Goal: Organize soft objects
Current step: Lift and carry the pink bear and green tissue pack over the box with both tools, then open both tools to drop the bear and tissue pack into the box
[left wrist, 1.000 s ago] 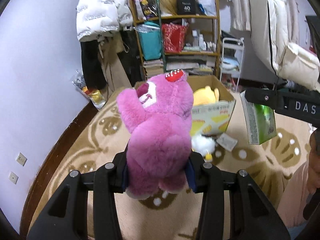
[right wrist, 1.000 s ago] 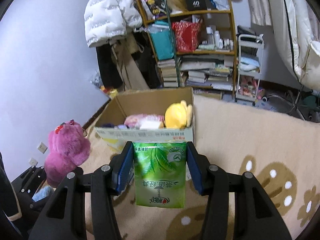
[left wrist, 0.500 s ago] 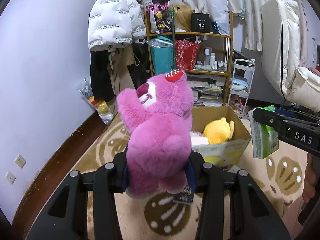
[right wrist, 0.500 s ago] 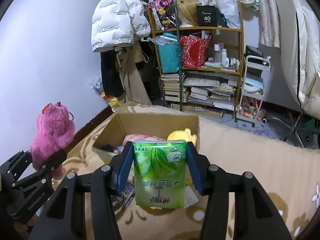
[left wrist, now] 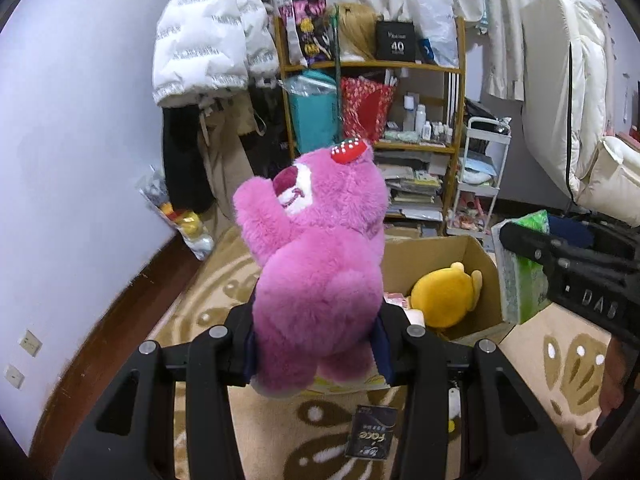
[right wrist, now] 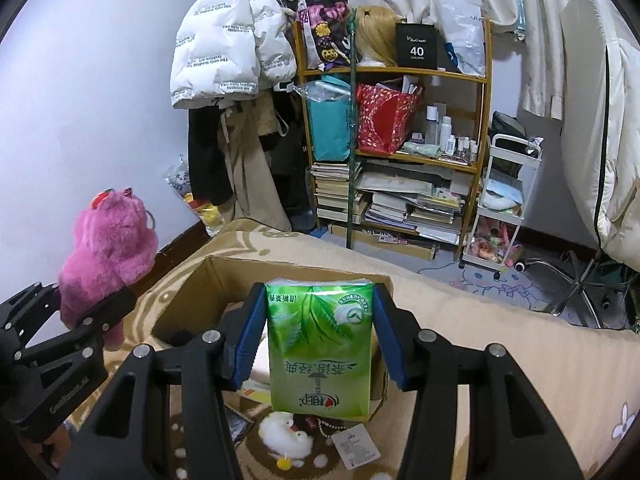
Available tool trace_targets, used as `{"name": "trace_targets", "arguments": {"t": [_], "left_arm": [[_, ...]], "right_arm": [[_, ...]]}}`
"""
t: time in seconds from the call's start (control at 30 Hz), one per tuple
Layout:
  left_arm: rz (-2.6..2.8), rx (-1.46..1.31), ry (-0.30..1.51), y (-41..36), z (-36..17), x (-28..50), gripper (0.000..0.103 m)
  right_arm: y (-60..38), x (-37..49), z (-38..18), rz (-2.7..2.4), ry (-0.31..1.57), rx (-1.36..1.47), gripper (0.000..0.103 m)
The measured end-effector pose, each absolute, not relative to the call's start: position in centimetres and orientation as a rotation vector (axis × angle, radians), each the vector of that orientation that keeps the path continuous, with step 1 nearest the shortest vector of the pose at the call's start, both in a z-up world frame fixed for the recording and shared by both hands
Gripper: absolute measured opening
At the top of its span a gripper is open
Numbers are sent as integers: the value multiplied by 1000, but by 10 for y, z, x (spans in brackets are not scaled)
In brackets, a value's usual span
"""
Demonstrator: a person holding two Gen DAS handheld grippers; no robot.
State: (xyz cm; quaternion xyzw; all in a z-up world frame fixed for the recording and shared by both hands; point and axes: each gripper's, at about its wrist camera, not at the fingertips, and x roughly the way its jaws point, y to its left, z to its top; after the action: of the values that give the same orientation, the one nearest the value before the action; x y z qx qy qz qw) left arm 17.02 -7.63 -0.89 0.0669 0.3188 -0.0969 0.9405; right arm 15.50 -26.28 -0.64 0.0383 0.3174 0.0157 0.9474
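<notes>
The rug (left wrist: 224, 292) fills the floor below me, and on it sits the cardboard box (left wrist: 486, 268), open at the top, where I judge the soft things belong. From my left wrist view the box lies ahead and to the right of the fingers; from the right wrist view its opening (right wrist: 224, 280) is directly under and just ahead of the load.

My left gripper (left wrist: 316, 340) has its fingers pressed into the lower body of the pink bear (left wrist: 320, 264), which stands upright between them, head up and away from me, long axis roughly vertical. It hangs above the rug, just short of the box's near-left corner, not yet over the opening.

My right gripper (right wrist: 320, 336) is clamped on the green tissue pack (right wrist: 320, 344), long axis upright, print upside down. It hangs over the box's near wall, so I judge the right hand is the nearer one to a drop: a small push forward puts it inside. The bear needs a sweep to the right first.

Inside the box a yellow plush (left wrist: 444, 296) takes up the right-hand part, so I would aim the pack for the free left part.

On the rug by the box lie a small white duck toy (right wrist: 284, 436), a card (right wrist: 358, 446) and a dark packet (left wrist: 372, 432).
</notes>
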Motion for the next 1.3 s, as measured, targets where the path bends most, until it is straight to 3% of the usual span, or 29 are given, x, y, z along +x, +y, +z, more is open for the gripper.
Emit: {"name": "trace_targets", "arguments": {"t": [0.7, 0.83, 1.03, 1.13, 1.3], "left_arm": [[-215, 91, 860, -93, -52, 215, 46], [-183, 84, 847, -86, -52, 215, 59], [-178, 125, 834, -84, -45, 212, 72], [-175, 121, 823, -83, -39, 209, 81], [-138, 133, 809, -80, -29, 202, 90]], "right_arm": [[-274, 173, -51, 5, 768, 134, 56], [-277, 174, -54, -6, 786, 153, 57], [-276, 175, -50, -6, 788, 142, 66], [-276, 172, -45, -12, 777, 140, 82], [-277, 166, -33, 7, 761, 144, 93]]}}
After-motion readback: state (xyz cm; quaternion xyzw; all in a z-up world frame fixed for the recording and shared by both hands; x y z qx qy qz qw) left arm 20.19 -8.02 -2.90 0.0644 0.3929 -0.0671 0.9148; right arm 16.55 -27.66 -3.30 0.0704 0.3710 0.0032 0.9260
